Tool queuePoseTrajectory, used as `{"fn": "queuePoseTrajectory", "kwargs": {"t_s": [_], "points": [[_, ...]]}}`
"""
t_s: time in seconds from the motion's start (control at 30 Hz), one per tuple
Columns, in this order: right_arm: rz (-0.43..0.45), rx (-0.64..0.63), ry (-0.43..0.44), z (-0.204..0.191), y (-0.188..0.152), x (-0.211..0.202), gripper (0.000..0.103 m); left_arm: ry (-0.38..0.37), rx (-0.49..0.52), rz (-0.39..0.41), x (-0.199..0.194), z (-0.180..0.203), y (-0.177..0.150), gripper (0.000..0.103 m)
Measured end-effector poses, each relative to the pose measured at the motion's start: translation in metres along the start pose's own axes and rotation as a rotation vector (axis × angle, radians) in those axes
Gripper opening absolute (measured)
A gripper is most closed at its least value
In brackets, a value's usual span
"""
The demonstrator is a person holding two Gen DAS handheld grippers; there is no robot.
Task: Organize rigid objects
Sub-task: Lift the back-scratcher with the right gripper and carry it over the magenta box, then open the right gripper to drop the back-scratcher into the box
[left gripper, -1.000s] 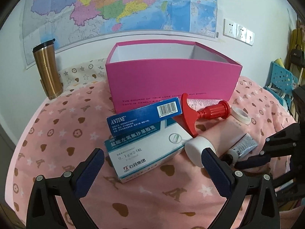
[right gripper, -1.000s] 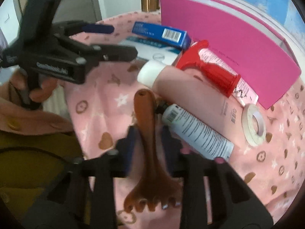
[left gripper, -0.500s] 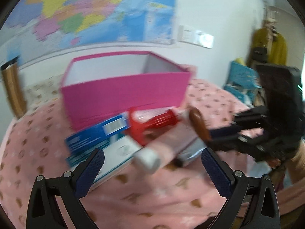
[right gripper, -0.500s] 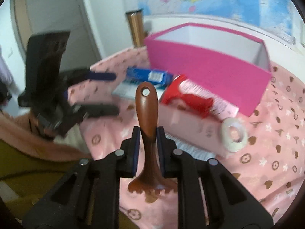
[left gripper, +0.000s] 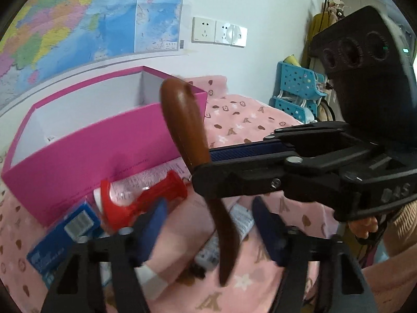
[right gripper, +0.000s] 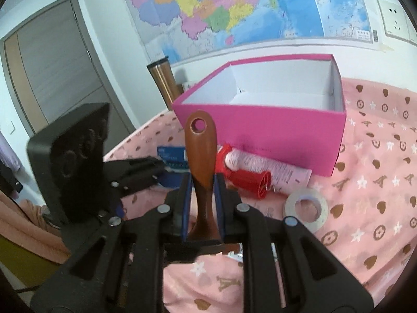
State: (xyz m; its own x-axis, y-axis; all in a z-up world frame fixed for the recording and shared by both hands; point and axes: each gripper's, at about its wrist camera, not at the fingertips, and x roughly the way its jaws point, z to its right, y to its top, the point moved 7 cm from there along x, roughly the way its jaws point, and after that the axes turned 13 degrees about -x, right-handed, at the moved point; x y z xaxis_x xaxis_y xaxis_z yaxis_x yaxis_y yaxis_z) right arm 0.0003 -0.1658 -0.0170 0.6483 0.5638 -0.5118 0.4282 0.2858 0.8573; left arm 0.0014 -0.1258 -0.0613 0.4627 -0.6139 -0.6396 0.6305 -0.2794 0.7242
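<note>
My right gripper (right gripper: 202, 190) is shut on a brown wooden comb (right gripper: 200, 154) and holds it upright above the pink cloth, handle end up, in front of the open pink box (right gripper: 263, 122). In the left wrist view the comb (left gripper: 186, 127) hangs across the front, held by the right gripper (left gripper: 208, 167). My left gripper (left gripper: 208, 221) is open and empty, low over a pink tube (left gripper: 179, 234) and a red-capped tube (left gripper: 140, 200). A blue medicine box (left gripper: 62, 237) lies at the left.
A white tape roll (right gripper: 306, 208) lies on the cloth right of the red cap (right gripper: 247, 180). A metal tumbler (right gripper: 164, 80) stands behind the box by the wall. A blue basket (left gripper: 297, 91) stands at the far right. The box interior (right gripper: 281, 88) shows white.
My right gripper has lifted the comb off the cloth and raised it upright toward the box. My left gripper has swung right and dropped lower over the tubes, its jaws narrower.
</note>
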Motion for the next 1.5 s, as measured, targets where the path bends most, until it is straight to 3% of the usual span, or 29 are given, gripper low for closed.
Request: {"fn": "queuePoseTrajectory", "kwargs": {"t_s": [0.1, 0.4, 0.5, 0.7, 0.97, 1.07, 1.13, 1.2, 1.27, 1.43, 1.5], "points": [[0.013, 0.003, -0.013, 0.007, 0.010, 0.000, 0.019, -0.001, 0.016, 0.006, 0.000, 0.002, 0.013, 0.041], [0.087, -0.014, -0.121, 0.050, 0.083, -0.011, 0.019, 0.020, 0.044, 0.086, -0.007, -0.001, 0.104, 0.041], [0.092, 0.003, -0.161, 0.077, 0.112, -0.008, 0.019, 0.026, 0.002, 0.083, -0.001, -0.011, 0.132, 0.041], [0.029, 0.049, -0.213, 0.126, 0.133, 0.018, 0.019, 0.050, -0.058, 0.033, 0.035, -0.036, 0.174, 0.041], [-0.185, 0.162, -0.251, 0.178, 0.106, 0.073, 0.019, 0.053, -0.163, -0.143, 0.094, -0.067, 0.169, 0.041], [-0.246, 0.175, -0.295, 0.188, 0.096, 0.083, 0.020, 0.038, -0.196, -0.161, 0.097, -0.076, 0.163, 0.043], [-0.267, 0.176, -0.332, 0.191, 0.094, 0.084, 0.025, 0.049, -0.207, -0.162, 0.095, -0.081, 0.160, 0.048], [-0.243, 0.177, -0.353, 0.192, 0.097, 0.078, 0.033, 0.070, -0.206, -0.145, 0.090, -0.084, 0.160, 0.050], [-0.214, 0.180, -0.352, 0.191, 0.098, 0.069, 0.035, 0.077, -0.212, -0.115, 0.081, -0.090, 0.160, 0.056], [-0.115, 0.137, -0.300, 0.166, 0.095, 0.042, 0.037, 0.129, -0.217, 0.009, 0.041, -0.108, 0.155, 0.067], [-0.076, 0.115, -0.275, 0.150, 0.090, 0.029, 0.045, 0.139, -0.200, 0.060, 0.025, -0.109, 0.152, 0.075]]}}
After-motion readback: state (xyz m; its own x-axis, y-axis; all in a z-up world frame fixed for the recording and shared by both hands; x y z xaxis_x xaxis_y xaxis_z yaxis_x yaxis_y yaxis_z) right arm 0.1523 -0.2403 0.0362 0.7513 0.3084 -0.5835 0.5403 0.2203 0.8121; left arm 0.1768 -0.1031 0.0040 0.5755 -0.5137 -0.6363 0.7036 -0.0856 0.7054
